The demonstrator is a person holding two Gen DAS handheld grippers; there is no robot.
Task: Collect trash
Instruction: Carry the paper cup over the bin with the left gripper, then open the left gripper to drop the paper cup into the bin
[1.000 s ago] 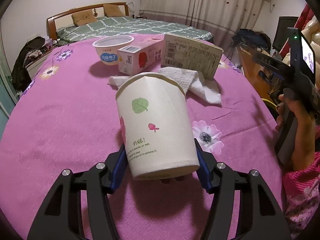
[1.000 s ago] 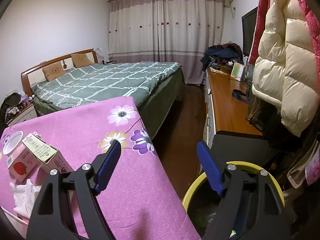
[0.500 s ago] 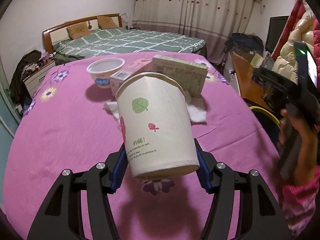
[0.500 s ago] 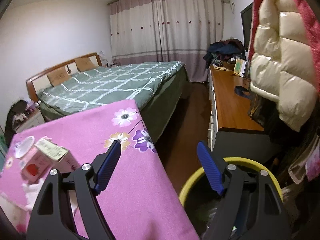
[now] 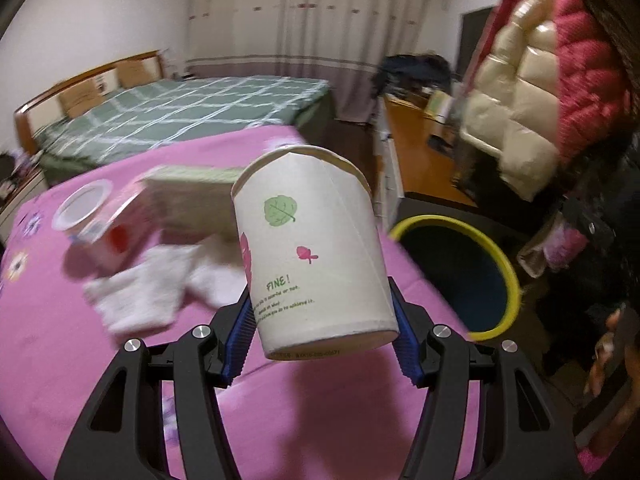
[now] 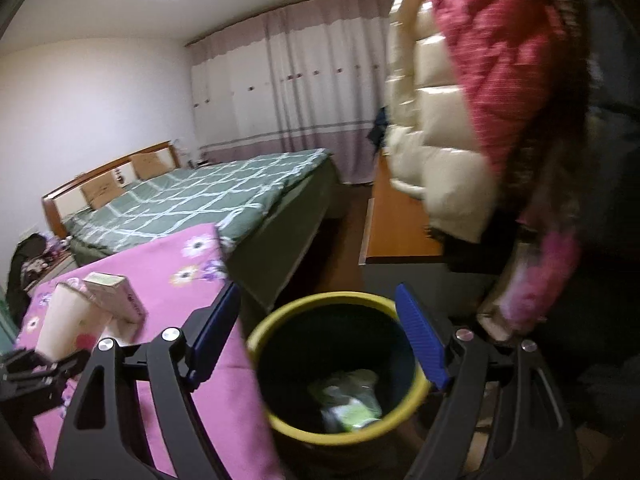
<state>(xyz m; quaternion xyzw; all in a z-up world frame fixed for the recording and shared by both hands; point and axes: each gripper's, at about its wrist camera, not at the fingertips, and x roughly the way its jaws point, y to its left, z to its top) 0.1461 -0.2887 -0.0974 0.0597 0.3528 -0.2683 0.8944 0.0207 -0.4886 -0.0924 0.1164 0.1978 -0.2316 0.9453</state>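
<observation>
A table covered by a pink floral tablecloth [image 5: 328, 412] carries the litter. Taking the pale green carton [image 5: 188, 204] as landmark: a white plastic cup [image 5: 82, 210] sits to its left, a strawberry-printed carton [image 5: 116, 240] touches its left end, and crumpled white tissue [image 5: 156, 284] lies just before it.

- The left hand-held gripper [image 5: 322, 338] has carried the paper cup [image 5: 310, 248] toward the worktop's [image 5: 80, 360] right edge, near the yellow-rimmed bin [image 5: 496, 248].
- The right hand-held gripper [image 6: 320, 338] now hangs over that bin.
</observation>
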